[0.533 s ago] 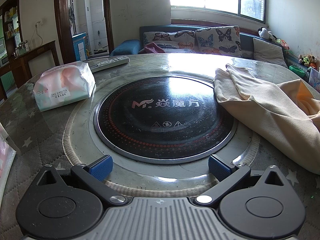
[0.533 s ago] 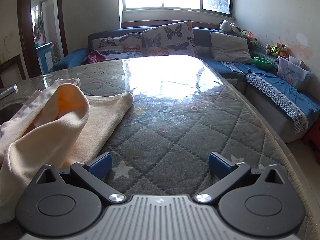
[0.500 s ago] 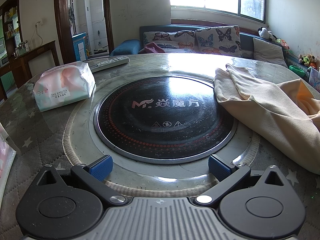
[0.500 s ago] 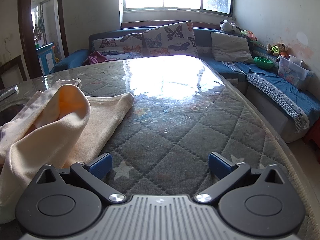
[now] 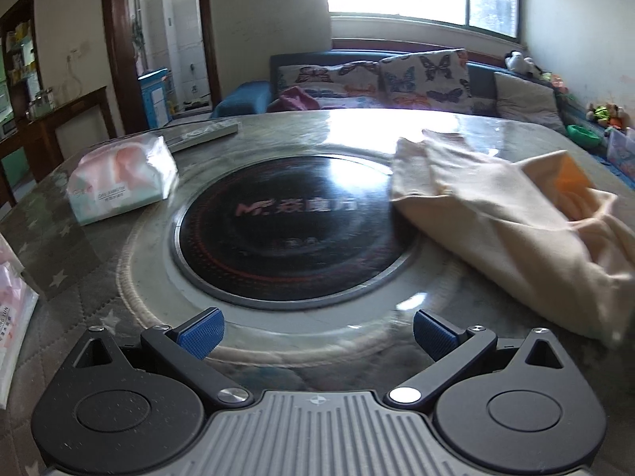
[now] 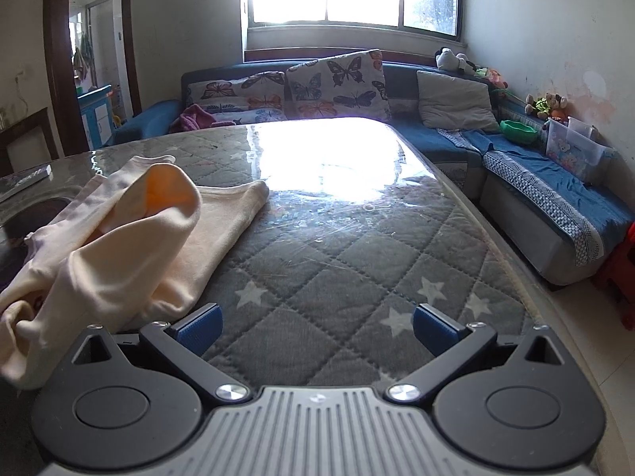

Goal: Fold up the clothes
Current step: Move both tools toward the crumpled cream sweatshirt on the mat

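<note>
While both pairs of tongs hang just above the table [image 6: 357,238], each stands spread wide with nothing between its blue pads. The left tongs [image 5: 315,331] face the round black cooktop [image 5: 293,230] set into the table, its near rim just beyond the pads, and touch nothing. The cream garment [image 5: 508,214] lies crumpled to the right of the cooktop, one edge lapping over the cooktop's rim, an orange lining showing in an open fold. A tissue pack [image 5: 119,178] sits left of the cooktop. The right tongs [image 6: 315,329] point across bare quilted star-patterned cover; the same cream garment [image 6: 131,238] lies heaped at their left, its near fold just beside the left pad, though whether cloth and pad touch cannot be told.
</note>
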